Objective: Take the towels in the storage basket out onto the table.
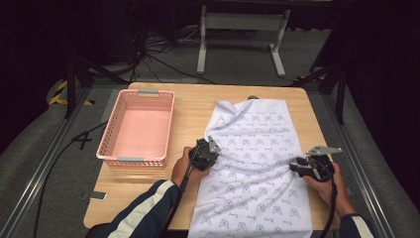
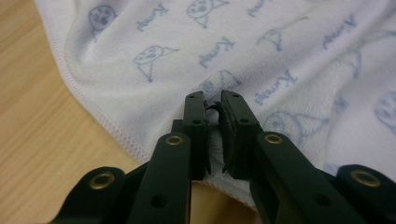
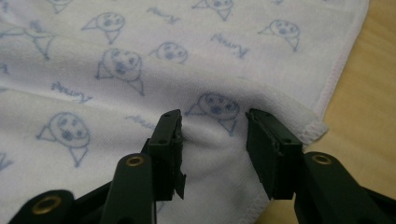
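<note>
A white cloth [image 1: 252, 148] printed with small blue faces lies spread on the right half of the wooden table [image 1: 195, 106], its near end hanging over the front edge. My left gripper [image 1: 210, 158] is at the cloth's left hem. In the left gripper view the left gripper [image 2: 213, 100] is shut on a pinched fold of the cloth [image 2: 140, 42]. My right gripper [image 1: 297, 167] is at the cloth's right edge. In the right gripper view the right gripper [image 3: 212, 121] stands open over a raised fold of the cloth [image 3: 116, 65] near its stitched hem, the pads apart from it.
An empty pink slotted basket [image 1: 171, 119] stands on the left part of the table. A small dark object [image 1: 253, 97] sits at the table's far edge behind the cloth. Bare wood lies between basket and cloth. Metal frame legs and cables are on the floor beyond.
</note>
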The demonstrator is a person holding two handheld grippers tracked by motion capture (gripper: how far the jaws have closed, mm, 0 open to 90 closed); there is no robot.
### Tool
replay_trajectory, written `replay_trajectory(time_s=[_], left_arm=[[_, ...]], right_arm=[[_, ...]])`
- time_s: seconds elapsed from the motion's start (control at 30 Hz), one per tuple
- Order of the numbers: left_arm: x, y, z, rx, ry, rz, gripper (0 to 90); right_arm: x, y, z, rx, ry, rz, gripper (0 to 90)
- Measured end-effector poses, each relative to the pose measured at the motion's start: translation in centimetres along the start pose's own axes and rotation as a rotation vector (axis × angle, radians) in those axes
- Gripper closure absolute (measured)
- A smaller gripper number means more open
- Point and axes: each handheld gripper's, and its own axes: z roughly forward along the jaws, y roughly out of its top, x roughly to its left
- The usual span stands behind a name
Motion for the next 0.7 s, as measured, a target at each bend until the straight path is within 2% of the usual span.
replay_trajectory(time_s=[0.07, 0.13, 0.17, 0.2, 0.23, 0.3, 0.43, 0.47, 0.5, 0.53, 0.57, 0.6, 0.63, 0.67, 0.7], left_arm=[[0.9, 0.8, 0.9, 0.014, 0.059, -0.008, 81.4], [1.9, 1.4, 1.5, 0.027, 0.095, -0.025, 82.9], [2.9, 1.8, 2.2, 0.033, 0.138, -0.061, 84.1], [2.9, 1.8, 2.2, 0.033, 0.138, -0.061, 84.0], [3.6, 1.8, 2.3, 0.041, 0.151, -0.088, 84.0], [4.3, 1.6, 2.2, 0.045, 0.154, -0.112, 85.7], [4.2, 1.2, 1.3, 0.078, 0.157, -0.130, 85.5], [4.1, 1.0, 1.0, 0.084, 0.152, -0.128, 80.6], [3.8, 0.7, 0.6, 0.085, 0.142, -0.153, 80.6], [3.6, 0.6, 0.3, 0.070, 0.094, -0.160, 72.8], [2.8, 0.5, -0.4, 0.071, 0.061, -0.141, 64.1], [2.1, 0.4, -1.1, 0.062, 0.037, -0.123, 63.9], [1.6, 0.3, -1.7, 0.036, -0.009, -0.106, 61.8], [0.7, 0.0, -2.5, -0.003, -0.081, -0.084, 59.2], [-0.6, -0.3, -3.4, -0.015, -0.098, -0.015, 55.8]], right_arm=[[-0.8, 1.6, 1.4, 0.001, -0.009, 0.013, 55.8], [-1.7, 3.5, 3.0, 0.011, -0.024, 0.026, 55.9], [-2.0, 4.1, 3.5, 0.013, -0.024, 0.027, 55.9], [-2.0, 4.1, 3.5, 0.013, -0.024, 0.027, 55.9], [-2.2, 4.7, 4.0, 0.018, -0.024, 0.028, 56.0], [-2.4, 5.9, 5.0, 0.025, -0.036, 0.036, 56.9], [-2.0, 6.1, 4.9, 0.046, -0.053, 0.033, 57.1], [-1.4, 5.3, 4.2, 0.049, -0.043, 0.021, 57.2], [-1.4, 5.3, 4.2, 0.049, -0.043, 0.021, 57.2], [-1.2, 4.8, 3.7, 0.054, -0.033, 0.017, 56.0], [-0.9, 4.3, 3.1, 0.061, -0.047, -0.003, 53.0], [-0.4, 3.6, 2.3, 0.074, -0.048, -0.025, 53.1], [-0.1, 3.1, 1.7, 0.079, -0.046, -0.038, 52.3], [0.2, 2.7, 1.1, 0.076, -0.055, -0.053, 52.0], [0.7, 2.1, 0.1, 0.052, -0.047, -0.067, 51.6]])
